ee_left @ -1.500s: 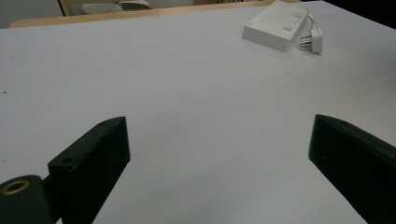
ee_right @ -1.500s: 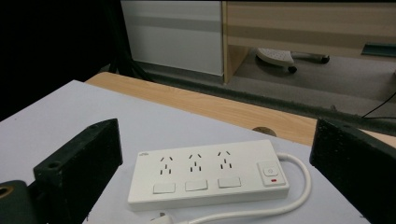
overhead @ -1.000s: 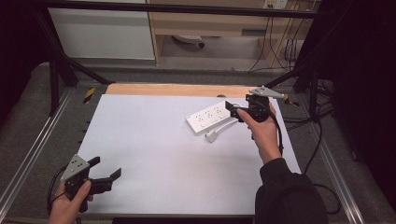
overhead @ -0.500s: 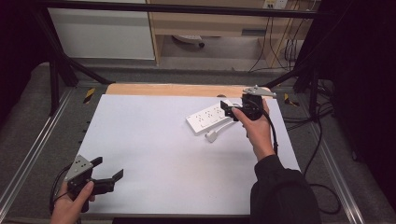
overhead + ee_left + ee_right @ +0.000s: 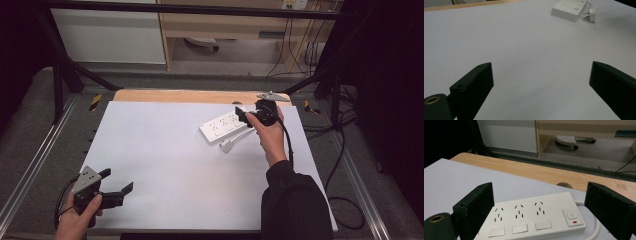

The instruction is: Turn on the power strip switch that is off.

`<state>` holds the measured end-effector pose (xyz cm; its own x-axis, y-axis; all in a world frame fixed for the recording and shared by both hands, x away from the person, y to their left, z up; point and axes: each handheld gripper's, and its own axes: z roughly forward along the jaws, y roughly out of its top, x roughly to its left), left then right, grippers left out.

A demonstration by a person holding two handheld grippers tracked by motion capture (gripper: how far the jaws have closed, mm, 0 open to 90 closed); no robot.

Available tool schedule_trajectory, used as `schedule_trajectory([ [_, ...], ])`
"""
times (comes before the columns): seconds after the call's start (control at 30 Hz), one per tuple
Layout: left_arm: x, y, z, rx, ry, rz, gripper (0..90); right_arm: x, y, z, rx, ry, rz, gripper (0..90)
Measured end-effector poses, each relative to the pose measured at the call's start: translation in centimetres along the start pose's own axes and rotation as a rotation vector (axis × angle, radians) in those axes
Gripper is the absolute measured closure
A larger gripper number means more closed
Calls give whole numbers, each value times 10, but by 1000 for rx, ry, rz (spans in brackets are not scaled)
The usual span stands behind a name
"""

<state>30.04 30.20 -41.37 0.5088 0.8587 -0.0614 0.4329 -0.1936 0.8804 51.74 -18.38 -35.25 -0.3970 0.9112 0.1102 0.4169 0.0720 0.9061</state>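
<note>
- Power strip [image 5: 224, 126] lies flat on the white table [image 5: 165, 165], far right of middle, its plug [image 5: 226, 146] just beside its near edge.
- Right gripper [image 5: 243, 116] hovers at the strip's right end, jaws spread wide with nothing held.
- Left gripper [image 5: 119, 187] waits near the left corner, jaws also released.
- Judgement: rigid, light, smooth plastic; best pinched across its narrow width, while the stiff cord [image 5: 596, 226] may drag.

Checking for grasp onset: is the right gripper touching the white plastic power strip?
Apart. The right gripper view shows the right gripper open, jaws wide of the white plastic power strip.
</note>
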Motion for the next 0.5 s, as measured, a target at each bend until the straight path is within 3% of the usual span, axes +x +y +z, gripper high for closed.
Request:
schedule_trajectory([
  [0.33,-2,1,3,5,-5,2,55,0,-6,11,50,7,4,90],
  [0.5,-1,1,2,4,6,7,55,0,-9,19,68,5,6,184],
])
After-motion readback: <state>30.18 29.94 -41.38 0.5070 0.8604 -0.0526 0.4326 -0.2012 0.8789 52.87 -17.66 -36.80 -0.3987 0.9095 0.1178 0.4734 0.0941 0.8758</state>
